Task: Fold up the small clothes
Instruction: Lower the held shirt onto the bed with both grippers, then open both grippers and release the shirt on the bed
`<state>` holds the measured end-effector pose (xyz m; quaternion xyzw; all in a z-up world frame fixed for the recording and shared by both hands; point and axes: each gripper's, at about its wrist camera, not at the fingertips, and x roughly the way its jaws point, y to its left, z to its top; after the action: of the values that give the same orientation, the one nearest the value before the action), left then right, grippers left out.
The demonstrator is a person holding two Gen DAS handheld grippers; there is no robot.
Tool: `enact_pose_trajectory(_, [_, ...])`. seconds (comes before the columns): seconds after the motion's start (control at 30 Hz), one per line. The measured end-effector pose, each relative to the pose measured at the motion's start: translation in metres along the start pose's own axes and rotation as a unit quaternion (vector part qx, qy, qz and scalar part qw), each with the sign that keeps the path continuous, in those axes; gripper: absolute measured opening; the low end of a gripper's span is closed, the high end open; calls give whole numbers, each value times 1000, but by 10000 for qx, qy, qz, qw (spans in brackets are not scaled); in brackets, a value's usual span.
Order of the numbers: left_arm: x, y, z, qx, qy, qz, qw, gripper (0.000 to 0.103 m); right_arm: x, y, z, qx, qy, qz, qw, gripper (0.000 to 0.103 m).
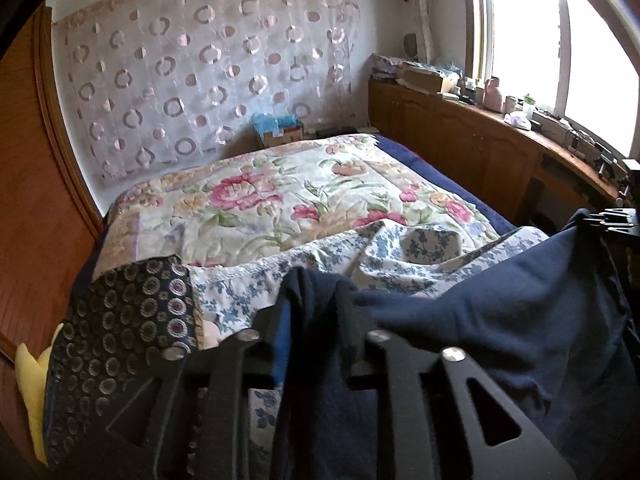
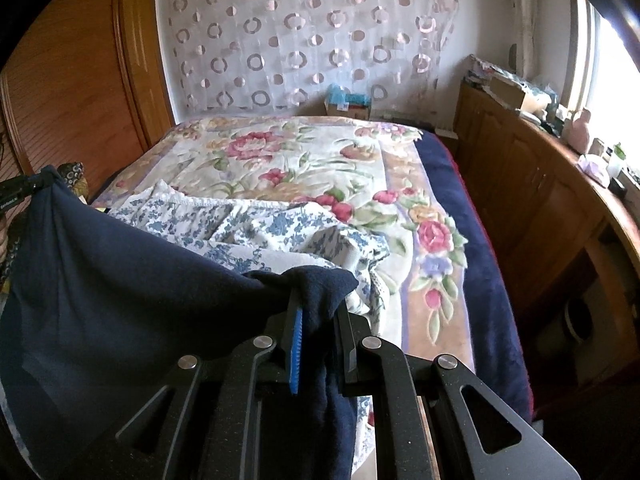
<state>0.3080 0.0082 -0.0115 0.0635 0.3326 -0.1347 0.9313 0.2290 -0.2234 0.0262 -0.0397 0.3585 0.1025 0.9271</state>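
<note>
A navy blue garment (image 1: 500,320) hangs stretched between my two grippers above the near end of the bed. My left gripper (image 1: 316,312) is shut on one corner of it. My right gripper (image 2: 316,312) is shut on the other corner of the navy garment (image 2: 120,288). The right gripper also shows at the right edge of the left wrist view (image 1: 612,220), and the left gripper at the left edge of the right wrist view (image 2: 24,188). Blue-and-white floral clothes (image 2: 256,228) lie crumpled on the bed below the garment.
The bed carries a floral quilt (image 1: 280,200) over a dark blue blanket (image 2: 472,240). A dark circle-patterned cloth (image 1: 120,320) and a yellow item (image 1: 32,384) lie at the bed's left. Wooden cabinets (image 2: 520,184) with clutter run along the right under the window. A wooden wardrobe (image 2: 80,92) stands left.
</note>
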Motion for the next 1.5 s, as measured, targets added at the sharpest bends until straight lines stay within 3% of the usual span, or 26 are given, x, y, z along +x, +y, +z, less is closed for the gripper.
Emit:
enact_pose_trajectory(0.13, [-15, -7, -2, 56, -144, -155, 9998, 58, 6, -3, 1, 103, 71, -194, 9997, 31])
enact_pose_trajectory(0.33, [-38, -19, -23, 121, -169, -382, 9991, 78, -17, 1, -10, 184, -52, -204, 9996, 45])
enact_pose_trajectory(0.6, [-56, -27, -65, -60, 49, -334, 9994, 78, -56, 14, -61, 463, -49, -78, 9989, 48])
enact_pose_trajectory(1.07, [-64, -39, -109, -265, 419, -409, 9979, 78, -107, 11, -140, 1032, 510, -82, 9933, 48])
enact_pose_trajectory(1.5, [-70, -44, -131, -486, 669, -338, 9960, 78, -98, 15, -135, 1236, 491, -122, 9910, 48])
